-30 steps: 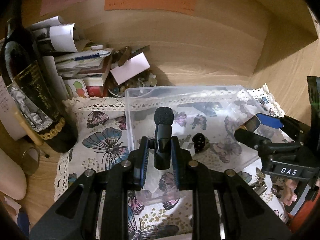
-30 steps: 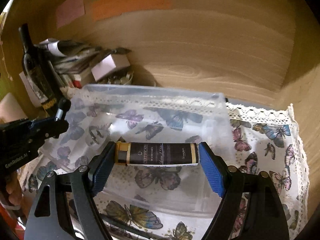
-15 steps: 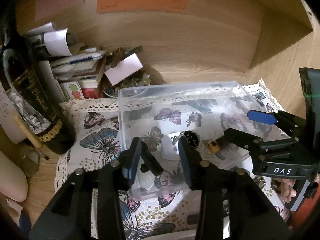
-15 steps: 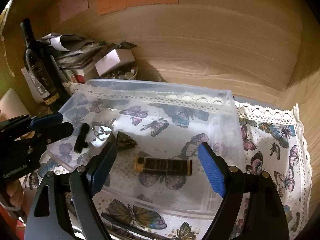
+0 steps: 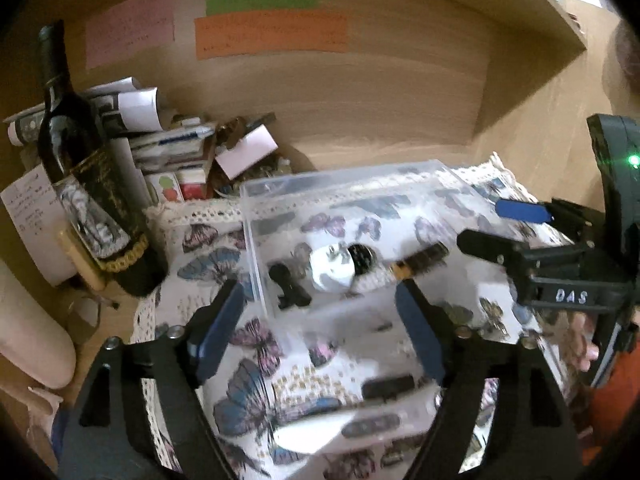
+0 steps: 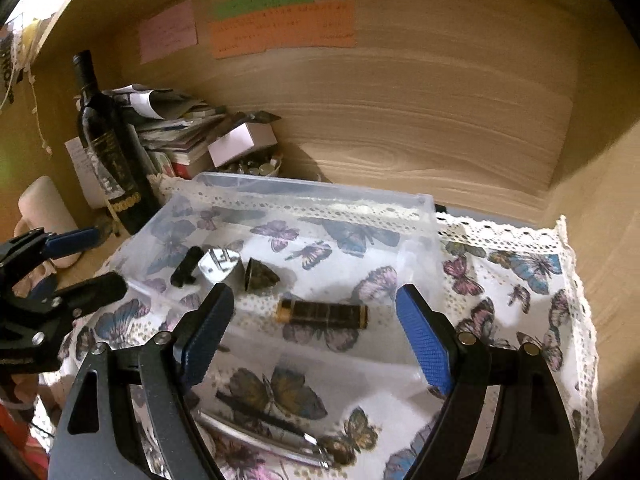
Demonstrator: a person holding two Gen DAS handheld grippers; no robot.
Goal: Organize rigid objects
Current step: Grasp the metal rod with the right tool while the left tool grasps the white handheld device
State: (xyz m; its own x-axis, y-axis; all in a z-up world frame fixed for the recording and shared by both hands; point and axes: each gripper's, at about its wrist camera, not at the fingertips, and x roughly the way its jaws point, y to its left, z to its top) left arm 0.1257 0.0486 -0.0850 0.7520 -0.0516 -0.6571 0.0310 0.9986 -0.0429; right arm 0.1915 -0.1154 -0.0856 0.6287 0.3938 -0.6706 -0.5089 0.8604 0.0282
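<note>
The clear plastic box (image 6: 416,216) stood on the butterfly cloth (image 6: 520,264), and four small things already lay on its floor: the black microphone (image 6: 186,266), the white plug (image 6: 220,266), the dark cone (image 6: 260,276) and the dark tube with gold ends (image 6: 322,314). More pieces seemed to wait on the cloth in front of the box, among them a pen (image 6: 260,424) and a small dark bar (image 5: 388,386) (the left view was blurred, so I could not name that one).

I judged the main risk to be the thin near wall of the box. It was almost invisible, so a finger going down for the pen could catch its rim and push or tip the box, and the tube, being round, could roll. The cloth could also wrinkle and drag under a low finger. The wine bottle (image 5: 92,184) stood upright near the left side, and a wide swing of that hand could knock it. The two tools were near each other, so they could collide when both reached in front of the box.

The left gripper (image 5: 320,320) had just been opening and its jaws stood wide, with nothing between them. The right gripper (image 6: 316,328) was released too, its blue pads apart and empty, with the tube lying in the box beyond them. Both pointed forward and slanted downward over the near edge of the box, side by side
</note>
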